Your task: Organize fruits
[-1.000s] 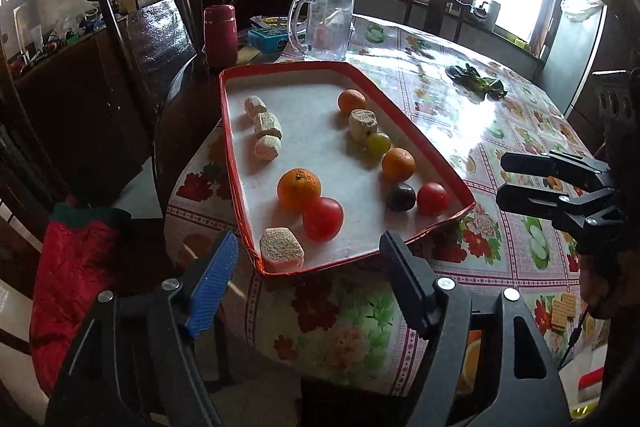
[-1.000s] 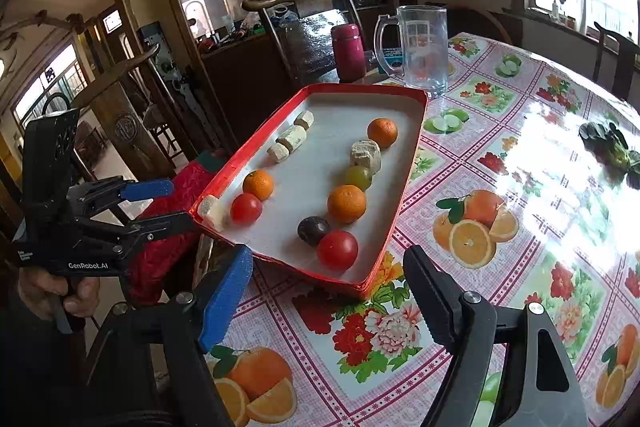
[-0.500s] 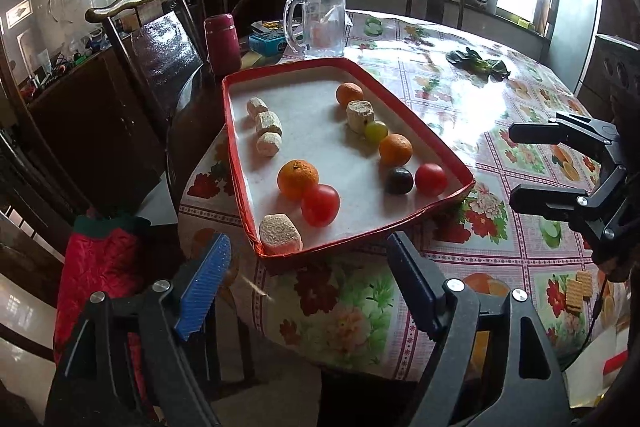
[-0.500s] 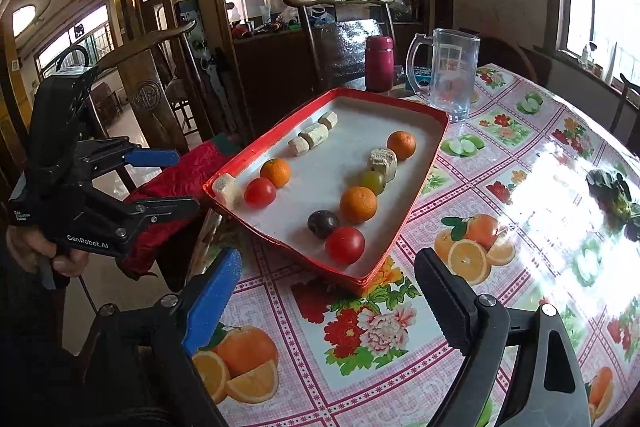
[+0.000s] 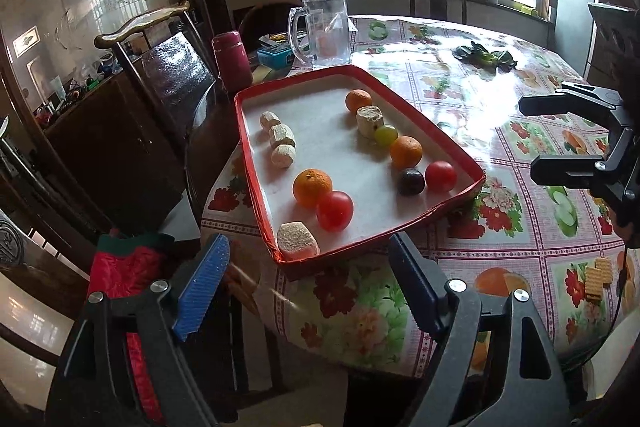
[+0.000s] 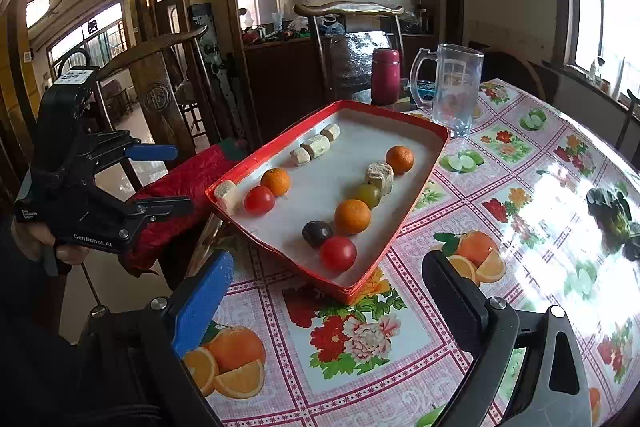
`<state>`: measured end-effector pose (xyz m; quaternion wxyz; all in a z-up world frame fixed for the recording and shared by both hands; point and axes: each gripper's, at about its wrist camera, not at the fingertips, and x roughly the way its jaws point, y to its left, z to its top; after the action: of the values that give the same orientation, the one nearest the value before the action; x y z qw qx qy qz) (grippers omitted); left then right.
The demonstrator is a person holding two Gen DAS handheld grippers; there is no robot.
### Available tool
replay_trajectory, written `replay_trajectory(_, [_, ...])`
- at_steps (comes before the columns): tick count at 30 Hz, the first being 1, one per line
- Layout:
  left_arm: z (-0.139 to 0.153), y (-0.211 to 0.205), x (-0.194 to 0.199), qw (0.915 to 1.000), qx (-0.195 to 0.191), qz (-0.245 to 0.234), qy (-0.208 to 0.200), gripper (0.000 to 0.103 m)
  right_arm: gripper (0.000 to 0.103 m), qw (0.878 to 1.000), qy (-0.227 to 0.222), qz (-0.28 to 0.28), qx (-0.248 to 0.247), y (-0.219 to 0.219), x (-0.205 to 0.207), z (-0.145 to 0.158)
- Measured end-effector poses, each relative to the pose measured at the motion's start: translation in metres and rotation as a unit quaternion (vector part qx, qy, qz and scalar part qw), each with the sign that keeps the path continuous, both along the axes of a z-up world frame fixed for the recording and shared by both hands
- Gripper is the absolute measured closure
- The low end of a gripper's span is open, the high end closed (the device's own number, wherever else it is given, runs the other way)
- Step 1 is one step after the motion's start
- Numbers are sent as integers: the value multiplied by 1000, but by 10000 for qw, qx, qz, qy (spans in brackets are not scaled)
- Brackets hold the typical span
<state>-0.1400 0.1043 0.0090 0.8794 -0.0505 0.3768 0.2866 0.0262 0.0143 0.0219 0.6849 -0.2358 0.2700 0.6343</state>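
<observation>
tray middle bare, glass mug behind

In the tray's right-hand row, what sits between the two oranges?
Between the far orange and the near orange lie a beige cake piece and a green grape, shown in both wrist views.

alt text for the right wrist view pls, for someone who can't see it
A red tray on a floral-clothed table holds oranges, tomatoes, a green grape, a dark fruit and pale chunks. The right gripper hovers open and empty at the near edge, and the left gripper is open at left. A glass mug stands behind.
</observation>
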Motion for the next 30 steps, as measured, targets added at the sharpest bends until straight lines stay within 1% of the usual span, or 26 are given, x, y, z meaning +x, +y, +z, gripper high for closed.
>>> replay_trajectory(7, [5,-3,-1,9998,222,-12,1,21,7,9986,-238,473,-60,2,-15,2])
replay_trajectory(13, [11,-5,-4,9995,266,-120,-112,21,6,9966,-325,748,-74,7,-25,2])
replay_trajectory(21, [19,-6,-7,9990,304,-162,-280,21,6,9952,-463,853,-112,15,-31,0])
replay_trajectory(30, [18,-3,-11,9988,287,-124,-368,21,6,9952,-446,869,-110,25,-31,-3])
